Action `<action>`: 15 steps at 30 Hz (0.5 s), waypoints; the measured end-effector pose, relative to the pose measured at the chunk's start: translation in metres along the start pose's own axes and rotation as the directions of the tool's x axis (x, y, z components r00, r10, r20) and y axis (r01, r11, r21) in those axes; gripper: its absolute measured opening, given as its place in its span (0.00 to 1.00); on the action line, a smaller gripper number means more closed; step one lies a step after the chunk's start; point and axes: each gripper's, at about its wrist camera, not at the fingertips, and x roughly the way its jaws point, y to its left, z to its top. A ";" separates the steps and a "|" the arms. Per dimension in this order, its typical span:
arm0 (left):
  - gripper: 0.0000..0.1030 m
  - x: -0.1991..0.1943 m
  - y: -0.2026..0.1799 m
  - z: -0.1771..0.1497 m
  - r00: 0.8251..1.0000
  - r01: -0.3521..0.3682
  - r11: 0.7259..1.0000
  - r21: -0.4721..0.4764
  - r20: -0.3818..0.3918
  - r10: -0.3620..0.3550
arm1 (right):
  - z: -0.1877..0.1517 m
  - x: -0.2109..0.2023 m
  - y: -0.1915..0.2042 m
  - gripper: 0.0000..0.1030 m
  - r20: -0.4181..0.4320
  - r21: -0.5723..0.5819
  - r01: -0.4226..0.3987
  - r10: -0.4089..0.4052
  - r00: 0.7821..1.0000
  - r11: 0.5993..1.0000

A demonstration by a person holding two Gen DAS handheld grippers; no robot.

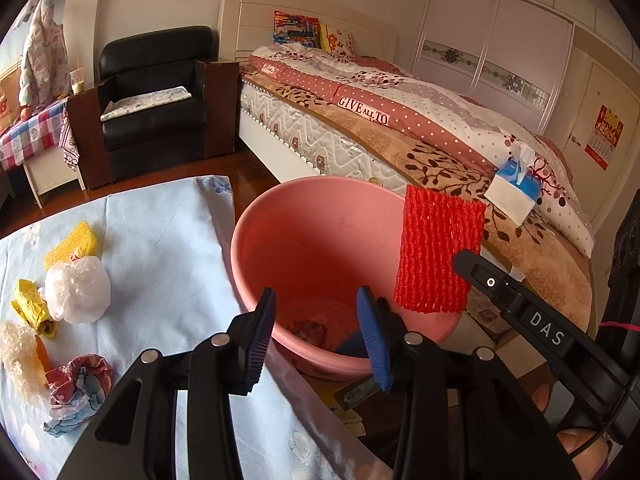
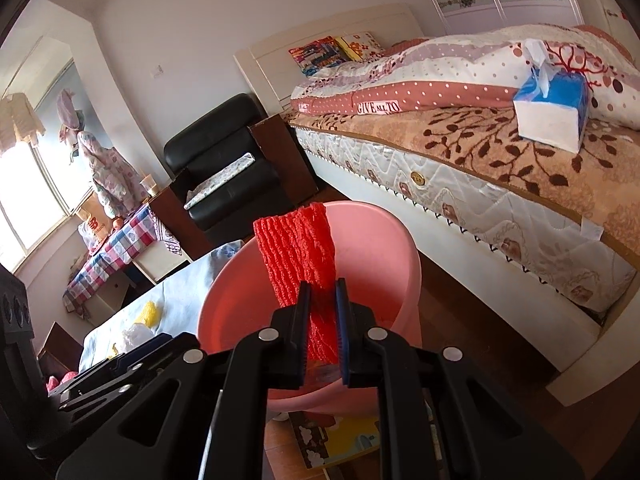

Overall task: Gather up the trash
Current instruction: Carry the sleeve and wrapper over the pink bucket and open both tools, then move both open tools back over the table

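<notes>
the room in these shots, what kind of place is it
Most likely a lived-in home bedroom: a made bed with a patterned quilt, a sliding-door wardrobe behind it, and a black armchair beside the headboard.

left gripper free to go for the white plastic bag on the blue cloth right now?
Probably yes. The left gripper is open and empty over the pink bucket; the white plastic bag lies uncovered on the blue cloth with nothing between, though yellow trash touches it.
</notes>
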 end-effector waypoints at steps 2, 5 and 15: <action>0.41 -0.001 0.001 0.000 1.000 -0.002 1.000 -0.002 0.000 0.002 | 0.000 0.001 -0.002 0.17 -0.002 0.008 -0.002 0.002 1.000 1.000; 0.42 -0.004 0.002 0.000 1.000 -0.005 1.000 -0.005 0.003 0.005 | 0.001 0.001 -0.001 0.20 -0.002 0.007 -0.004 0.004 1.000 1.000; 0.42 -0.016 0.006 -0.001 1.000 -0.009 1.000 -0.011 0.022 0.010 | 0.002 -0.007 0.006 0.25 0.014 -0.021 0.003 -0.003 1.000 1.000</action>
